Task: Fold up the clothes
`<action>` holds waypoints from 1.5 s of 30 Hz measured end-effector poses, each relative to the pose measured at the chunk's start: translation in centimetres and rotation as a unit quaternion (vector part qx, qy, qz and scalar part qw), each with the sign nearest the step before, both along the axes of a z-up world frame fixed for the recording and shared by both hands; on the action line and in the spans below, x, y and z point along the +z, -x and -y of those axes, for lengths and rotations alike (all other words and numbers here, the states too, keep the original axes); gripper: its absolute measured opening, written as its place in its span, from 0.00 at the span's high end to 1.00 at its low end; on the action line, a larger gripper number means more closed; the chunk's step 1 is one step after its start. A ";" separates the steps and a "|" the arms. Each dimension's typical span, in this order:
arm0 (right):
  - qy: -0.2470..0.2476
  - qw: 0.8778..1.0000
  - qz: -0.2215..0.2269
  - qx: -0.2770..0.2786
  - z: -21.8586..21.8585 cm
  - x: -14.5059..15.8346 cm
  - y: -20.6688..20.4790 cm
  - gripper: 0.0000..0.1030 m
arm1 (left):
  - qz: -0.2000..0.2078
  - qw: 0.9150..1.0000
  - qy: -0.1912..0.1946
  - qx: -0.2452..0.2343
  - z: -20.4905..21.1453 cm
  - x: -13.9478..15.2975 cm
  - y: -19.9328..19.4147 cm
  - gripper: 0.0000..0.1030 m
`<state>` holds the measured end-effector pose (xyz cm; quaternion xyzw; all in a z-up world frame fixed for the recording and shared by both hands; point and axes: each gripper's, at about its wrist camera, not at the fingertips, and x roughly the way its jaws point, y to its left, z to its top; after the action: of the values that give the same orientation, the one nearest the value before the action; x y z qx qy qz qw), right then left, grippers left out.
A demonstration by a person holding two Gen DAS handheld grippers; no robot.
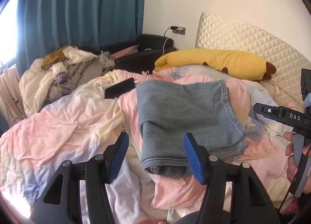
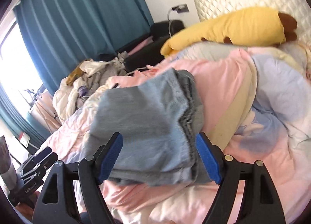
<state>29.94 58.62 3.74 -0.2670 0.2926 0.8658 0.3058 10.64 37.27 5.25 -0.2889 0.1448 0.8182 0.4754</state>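
A folded pair of blue jeans (image 1: 184, 119) lies on a rumpled pink, yellow and blue duvet (image 1: 68, 126) on the bed. My left gripper (image 1: 155, 157) is open, its blue pads (image 1: 118, 157) on either side of the near folded edge, not closed on it. In the right wrist view the jeans (image 2: 145, 126) fill the centre and my right gripper (image 2: 159, 157) is open, its pads (image 2: 208, 157) straddling the near end of the stack. The right gripper body (image 1: 281, 117) and the hand holding it show at the right edge of the left wrist view.
A long yellow plush pillow (image 1: 213, 60) lies by the quilted headboard (image 1: 243, 37). A black phone (image 1: 120, 87) rests on the duvet left of the jeans. A heap of cream and grey clothes (image 1: 64, 72) sits at the far left before teal curtains (image 1: 77, 6). A black armchair (image 1: 143, 51) stands behind.
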 end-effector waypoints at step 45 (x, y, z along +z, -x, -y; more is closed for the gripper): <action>-0.123 0.991 0.051 -0.024 20.6 2.7 -0.8 0.20 | -0.044 0.993 -0.027 0.105 16.2 1.9 -4.8 0.41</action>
<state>30.78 37.98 6.47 -0.2642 0.1741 0.8729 0.3713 15.46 21.07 7.18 -0.2535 0.1123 0.8792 0.3873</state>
